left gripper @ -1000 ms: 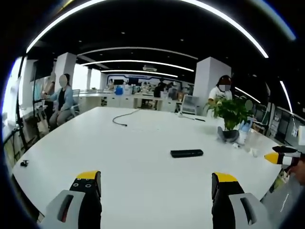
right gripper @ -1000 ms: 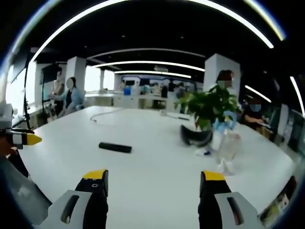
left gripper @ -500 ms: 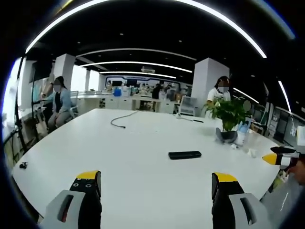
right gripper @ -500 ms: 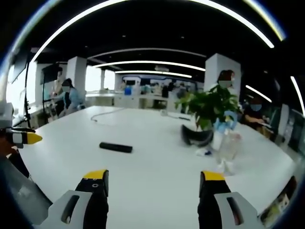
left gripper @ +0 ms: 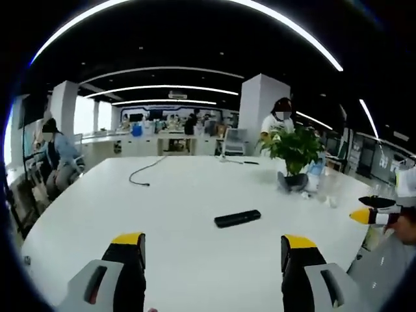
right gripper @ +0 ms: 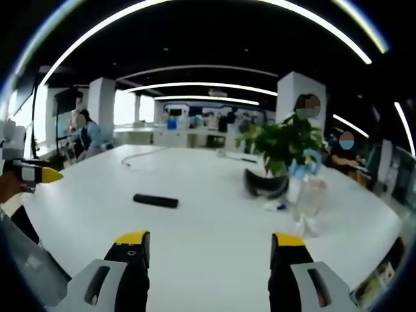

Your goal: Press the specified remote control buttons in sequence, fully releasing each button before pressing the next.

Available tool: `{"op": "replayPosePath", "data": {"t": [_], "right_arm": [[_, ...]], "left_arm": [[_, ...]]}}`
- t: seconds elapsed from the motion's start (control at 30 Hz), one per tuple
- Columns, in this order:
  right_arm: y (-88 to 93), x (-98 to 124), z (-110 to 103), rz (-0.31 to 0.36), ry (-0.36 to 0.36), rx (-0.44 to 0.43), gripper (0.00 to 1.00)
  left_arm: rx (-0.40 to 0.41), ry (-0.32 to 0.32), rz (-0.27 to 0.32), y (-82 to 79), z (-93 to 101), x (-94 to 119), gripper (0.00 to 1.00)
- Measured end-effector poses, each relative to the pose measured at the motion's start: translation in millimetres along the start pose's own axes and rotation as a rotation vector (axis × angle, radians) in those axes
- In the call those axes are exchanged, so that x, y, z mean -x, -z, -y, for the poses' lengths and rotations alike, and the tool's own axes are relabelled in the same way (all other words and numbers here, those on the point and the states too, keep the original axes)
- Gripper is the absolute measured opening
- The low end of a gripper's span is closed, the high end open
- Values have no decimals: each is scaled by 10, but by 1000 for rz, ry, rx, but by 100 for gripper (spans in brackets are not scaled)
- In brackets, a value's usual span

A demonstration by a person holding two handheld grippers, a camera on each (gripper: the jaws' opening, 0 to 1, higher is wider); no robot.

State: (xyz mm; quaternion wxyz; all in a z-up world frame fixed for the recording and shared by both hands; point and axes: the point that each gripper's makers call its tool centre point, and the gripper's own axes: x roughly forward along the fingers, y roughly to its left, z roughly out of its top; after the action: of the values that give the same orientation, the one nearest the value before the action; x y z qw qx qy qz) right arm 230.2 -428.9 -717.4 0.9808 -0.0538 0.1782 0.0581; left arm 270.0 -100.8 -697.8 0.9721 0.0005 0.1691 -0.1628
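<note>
A black remote control [left gripper: 238,218] lies flat on the white table [left gripper: 169,214], well ahead of my left gripper [left gripper: 212,252], whose yellow-tipped jaws stand wide apart with nothing between them. In the right gripper view the same remote control [right gripper: 156,201] lies left of centre, far beyond my right gripper [right gripper: 209,249], which is also open and holds nothing. The other gripper's yellow tip [left gripper: 364,215] pokes in at the right edge of the left gripper view, and a yellow tip [right gripper: 40,174] shows at the left edge of the right gripper view.
A potted plant [right gripper: 281,153] and a clear bottle [right gripper: 307,203] stand to the right on the table. A dark cable [left gripper: 139,175] lies at the far side. People sit and stand around the office behind, one [left gripper: 52,156] at the left.
The left gripper's camera has swung, so the remote and plant sit further left and lower in its view. The right gripper view has barely shifted. The remote lies still.
</note>
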Motion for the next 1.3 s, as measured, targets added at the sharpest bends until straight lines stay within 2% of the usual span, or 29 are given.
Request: {"op": "replayPosePath", "data": {"t": [0.13,0.3,0.37,0.53,0.77,0.87,0.97,1.03,1.1,1.13,1.3], "right_arm": [[6,-4,6,-4,2,-3,74],[10,-6,8,-6,2,-2,73],[15,-8,3,-9,0,0,73],[27,-16,-10,-13,-7,4,72],[47,-23,-28,-24,-16,8,71],[43,-19,-26,-21,-15,7,70],[48,-18,-26,-24,-15,6,69],[48,-17,-35,-24,-19,8,69],[52,-19,-46,-26,-24,9,68],[59,-20,-53,-31,-27,10,68],[72,-24,-67,-36,-33,13,68]], "left_arm": [[-86,11,17,-168,-21,-170,93],[-121,40,15,-351,-57,-358,90],[-135,70,-1,-374,-40,-429,91],[-212,98,-45,-407,-15,-587,90],[-238,139,-72,-510,-2,-824,90],[-265,155,-90,-516,4,-901,89],[-271,182,-143,-482,23,-974,84],[-261,194,-138,-507,48,-1013,79],[-266,207,-157,-487,74,-1045,80],[-288,233,-190,-434,108,-1062,81],[-366,303,-275,-293,212,-1177,80]]}}
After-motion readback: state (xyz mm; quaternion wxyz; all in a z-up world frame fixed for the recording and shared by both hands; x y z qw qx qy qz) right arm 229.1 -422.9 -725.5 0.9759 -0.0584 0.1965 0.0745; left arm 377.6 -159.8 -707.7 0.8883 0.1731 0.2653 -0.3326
